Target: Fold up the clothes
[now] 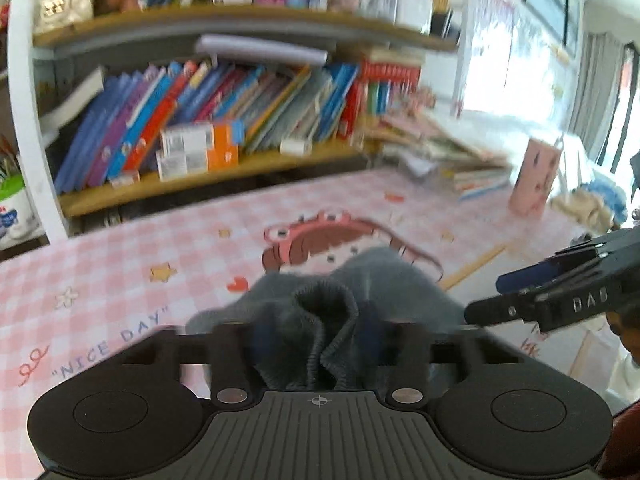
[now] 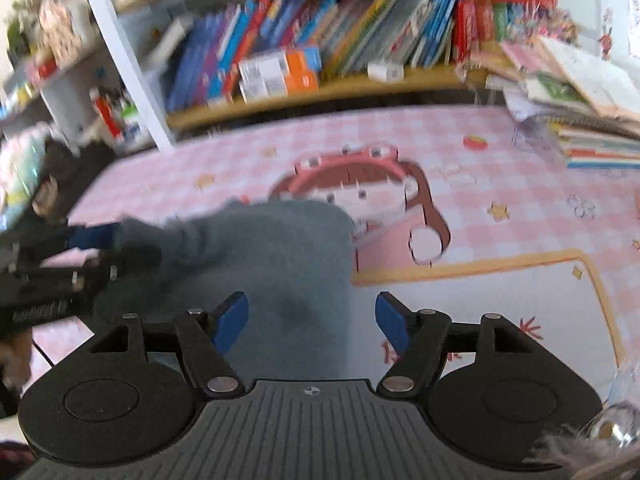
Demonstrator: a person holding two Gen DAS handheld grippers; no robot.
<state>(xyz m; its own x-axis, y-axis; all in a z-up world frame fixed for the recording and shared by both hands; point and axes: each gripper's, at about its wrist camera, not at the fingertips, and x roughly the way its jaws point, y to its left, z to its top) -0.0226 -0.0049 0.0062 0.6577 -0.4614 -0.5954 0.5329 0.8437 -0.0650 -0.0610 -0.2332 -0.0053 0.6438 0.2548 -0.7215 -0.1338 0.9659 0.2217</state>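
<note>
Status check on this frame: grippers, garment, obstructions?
Left gripper shut on grey garment cuff. Right gripper open above it. Nothing in the way.

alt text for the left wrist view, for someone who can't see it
The left gripper has its jaws shut on a bunched ribbed edge of a grey garment, which lies on a pink checked tablecloth. The right gripper reaches in from the right, and crowded bookshelves fill the background.

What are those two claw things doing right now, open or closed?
Left gripper: shut on the ribbed edge of the grey garment.
Right gripper: open, holding nothing; the grey garment lies below it.
</note>
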